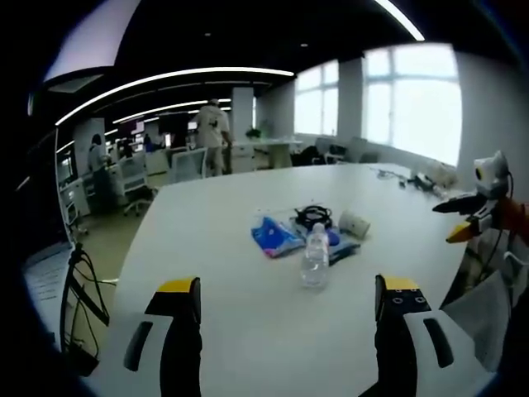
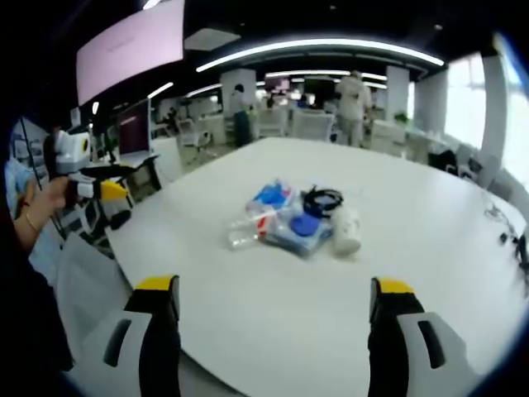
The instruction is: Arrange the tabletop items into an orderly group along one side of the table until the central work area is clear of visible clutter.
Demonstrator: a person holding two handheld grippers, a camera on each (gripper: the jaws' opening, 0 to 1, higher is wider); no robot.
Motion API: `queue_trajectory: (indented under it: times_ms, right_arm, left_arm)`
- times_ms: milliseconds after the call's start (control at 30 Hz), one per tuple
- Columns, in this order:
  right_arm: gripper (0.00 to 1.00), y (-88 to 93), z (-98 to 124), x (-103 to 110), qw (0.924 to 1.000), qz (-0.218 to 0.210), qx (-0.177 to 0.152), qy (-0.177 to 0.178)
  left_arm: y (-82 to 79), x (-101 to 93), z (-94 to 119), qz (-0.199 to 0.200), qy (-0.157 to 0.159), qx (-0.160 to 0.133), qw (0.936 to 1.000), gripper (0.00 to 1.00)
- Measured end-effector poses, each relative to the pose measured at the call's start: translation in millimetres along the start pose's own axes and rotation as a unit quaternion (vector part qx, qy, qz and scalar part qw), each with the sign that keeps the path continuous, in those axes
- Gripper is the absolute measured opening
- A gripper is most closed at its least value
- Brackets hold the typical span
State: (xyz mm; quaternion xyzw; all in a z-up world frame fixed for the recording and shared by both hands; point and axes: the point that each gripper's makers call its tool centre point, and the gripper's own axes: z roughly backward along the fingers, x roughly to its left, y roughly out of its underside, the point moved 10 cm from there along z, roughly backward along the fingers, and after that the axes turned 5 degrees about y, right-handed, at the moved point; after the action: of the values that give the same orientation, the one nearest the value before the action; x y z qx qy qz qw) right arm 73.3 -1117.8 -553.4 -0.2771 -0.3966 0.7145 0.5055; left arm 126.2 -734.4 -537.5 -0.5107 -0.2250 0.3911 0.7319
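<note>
A small pile sits in the middle of the white table (image 1: 215, 248). It holds a clear plastic bottle (image 1: 315, 256), a blue packet (image 1: 275, 237), a coil of black cable (image 1: 313, 217) and a white roll (image 1: 354, 223). In the right gripper view the bottle (image 2: 245, 231) looks laid on its side at the pile's left. Beside it are the blue packet (image 2: 271, 197), a blue lid (image 2: 303, 225), the cable (image 2: 321, 199) and the roll (image 2: 345, 229). My left gripper (image 1: 289, 285) is open and empty, short of the pile. My right gripper (image 2: 277, 285) is the same.
The right gripper (image 1: 464, 217) shows beyond the table's right edge, and the left gripper (image 2: 106, 190), held by a hand, shows at the left. Small items and cables (image 1: 417, 179) lie at the table's far right. People, desks and chairs (image 1: 188, 164) stand behind.
</note>
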Motion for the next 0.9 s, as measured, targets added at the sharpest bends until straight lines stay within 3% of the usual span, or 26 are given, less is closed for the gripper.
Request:
queue_trajectory:
  times_ms: [900]
  right_arm:
    - [0.92, -1.8, -8.9, 0.3, 0.9997, -0.015, 0.004, -0.017]
  left_arm:
    - [-1.2, 5.7, -10.6, 0.013, 0.01, -0.001, 0.9999, 0.82]
